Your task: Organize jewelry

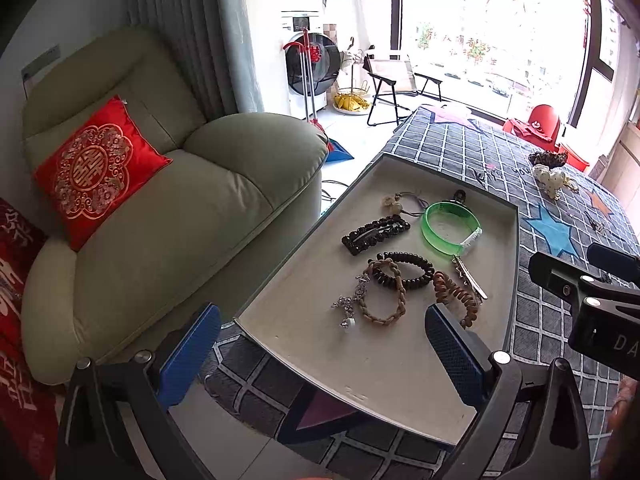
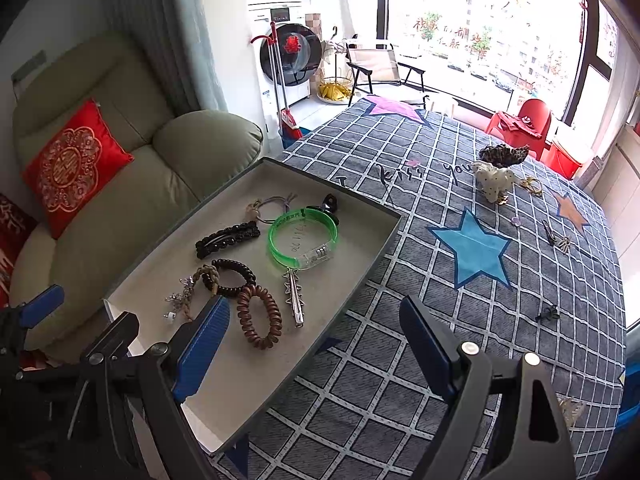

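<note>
A grey tray [image 1: 312,364] [image 2: 360,248] on the checked cloth holds jewelry: a green bangle [image 1: 450,229] [image 2: 303,239], a black beaded clip [image 1: 375,234] [image 2: 227,239], a black coil tie [image 1: 416,269] [image 2: 234,276], a brown coil tie [image 1: 456,296] [image 2: 259,316], a braided bracelet [image 1: 384,300], a silver clip [image 2: 293,296] and a charm chain [image 1: 350,304]. My left gripper [image 1: 324,340] is open and empty over the tray's near end. My right gripper [image 2: 316,344] is open and empty over the tray's right edge. A white scrunchie [image 2: 494,182], leopard scrunchie [image 2: 503,155] and small black clip [image 2: 547,314] lie on the cloth.
A green armchair [image 1: 160,208] with a red cushion [image 1: 100,168] stands left of the table. Small hairpins [image 2: 554,236] lie at the table's far right. A red chair [image 2: 524,124] stands beyond the table. The right gripper's body [image 1: 592,300] shows in the left wrist view.
</note>
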